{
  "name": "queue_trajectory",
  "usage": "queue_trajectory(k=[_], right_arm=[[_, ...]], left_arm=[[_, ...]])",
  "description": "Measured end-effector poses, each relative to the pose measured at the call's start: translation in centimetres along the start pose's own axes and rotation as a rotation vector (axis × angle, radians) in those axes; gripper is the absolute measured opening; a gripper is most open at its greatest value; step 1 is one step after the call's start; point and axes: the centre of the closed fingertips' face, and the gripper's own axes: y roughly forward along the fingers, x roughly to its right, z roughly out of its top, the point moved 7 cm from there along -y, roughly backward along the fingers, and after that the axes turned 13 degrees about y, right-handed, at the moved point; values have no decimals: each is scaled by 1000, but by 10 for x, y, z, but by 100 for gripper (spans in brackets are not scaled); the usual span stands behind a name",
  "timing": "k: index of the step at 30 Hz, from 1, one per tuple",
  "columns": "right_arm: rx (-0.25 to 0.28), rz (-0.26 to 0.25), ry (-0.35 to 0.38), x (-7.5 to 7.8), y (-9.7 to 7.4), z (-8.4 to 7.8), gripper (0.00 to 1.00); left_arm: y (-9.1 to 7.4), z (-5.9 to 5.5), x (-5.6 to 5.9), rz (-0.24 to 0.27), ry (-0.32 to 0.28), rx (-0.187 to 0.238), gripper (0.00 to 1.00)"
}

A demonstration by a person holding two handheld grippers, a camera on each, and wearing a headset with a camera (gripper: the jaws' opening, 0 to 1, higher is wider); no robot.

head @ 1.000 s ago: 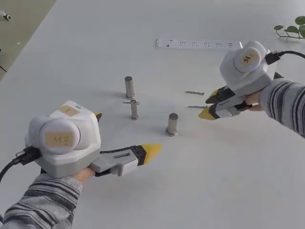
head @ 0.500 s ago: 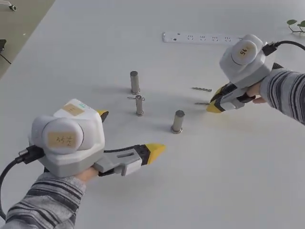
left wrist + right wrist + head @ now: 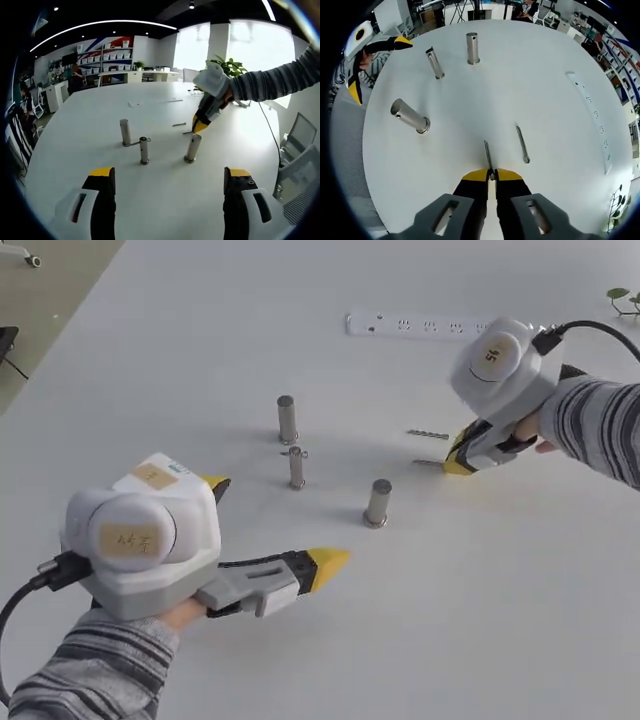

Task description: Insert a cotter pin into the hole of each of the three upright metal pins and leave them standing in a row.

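- While a cotter pin [image 3: 487, 152] is pinched at its end by the right claw [image 3: 492, 175], lower centre of the frame, it should be lifted level.
- Meanwhile the unpinned metal pin [image 3: 192, 148] could be steadied by the spread left claw [image 3: 168, 174].

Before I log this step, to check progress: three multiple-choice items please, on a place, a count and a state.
1. The loose cotter pin lies: A beside the right gripper; B in a tray; C on the floor.
2. How many upright metal pins carry a cotter pin? A none; B one; C three.
3. The right gripper is: A wide open; B shut on the second cotter pin; C shut on a metal pin.
Key: A, it lies by the tips; B, only the middle pin has one; B, jaws closed on its end.
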Motion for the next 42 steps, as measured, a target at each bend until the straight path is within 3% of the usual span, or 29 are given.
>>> queue_trajectory(k=[4,6,11,18,24,26,31,42], right_arm=[[-6,-4,-46,-2,0,0,0],[1,-5,-19,-2,0,-1,0],[37,-5,31,-3,-2,-4,0],[118,-36,-21,-12,-18,0,0],[190,-40,-54,-33,-39,7,0],[220,-40,-66,-31,-39,13,0],[288,-41,-113,-48,-55,20,0],[361,-23,-257,-94,-80,27,0]], left_arm=[[0,0,0,-11,10,-8,86],[1,0,1,-16,12,-6,85],[1,3,2,-28,19,1,82],[0,9,2,-41,51,4,77],[3,20,1,-60,43,22,66],[4,24,0,-67,18,31,62],[6,38,-2,-100,-10,55,52],[21,52,9,-201,-63,41,36]])
